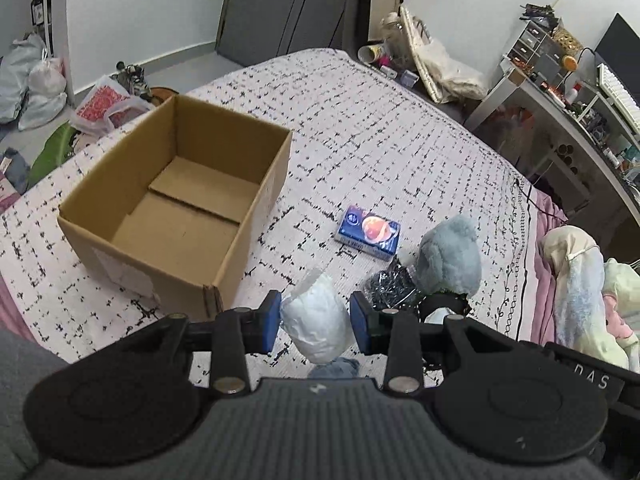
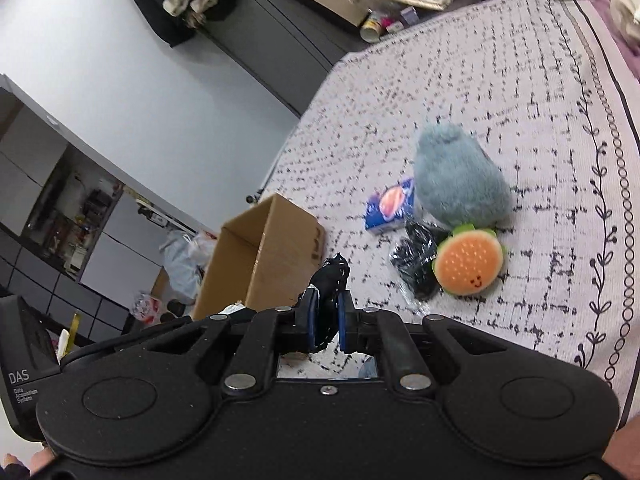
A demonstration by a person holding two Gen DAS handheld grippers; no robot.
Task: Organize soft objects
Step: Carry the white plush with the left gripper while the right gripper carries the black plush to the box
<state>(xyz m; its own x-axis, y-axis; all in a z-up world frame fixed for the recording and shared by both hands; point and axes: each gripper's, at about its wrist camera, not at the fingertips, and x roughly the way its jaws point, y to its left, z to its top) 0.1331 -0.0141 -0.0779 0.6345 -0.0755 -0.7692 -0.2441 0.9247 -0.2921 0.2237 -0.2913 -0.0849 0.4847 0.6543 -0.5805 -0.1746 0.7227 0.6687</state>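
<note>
My left gripper [image 1: 316, 322] is shut on a white soft wrapped bundle [image 1: 316, 326], held above the bedspread to the right of an open, empty cardboard box [image 1: 180, 208]. My right gripper [image 2: 325, 322] is shut on a small black cloth item [image 2: 330, 280], held right of the box [image 2: 260, 256]. On the bed lie a blue-grey plush [image 1: 450, 258] [image 2: 460, 184], a blue tissue pack [image 1: 368, 232] [image 2: 390, 208], a black crinkly packet [image 1: 390, 286] [image 2: 418, 264] and a burger plush [image 2: 468, 264].
The patterned bedspread [image 1: 380, 140] covers the bed. A cluttered desk [image 1: 560, 92] stands to the right, bags [image 1: 104, 108] lie on the floor beyond the box, and bedding [image 1: 580, 280] is piled at the right edge.
</note>
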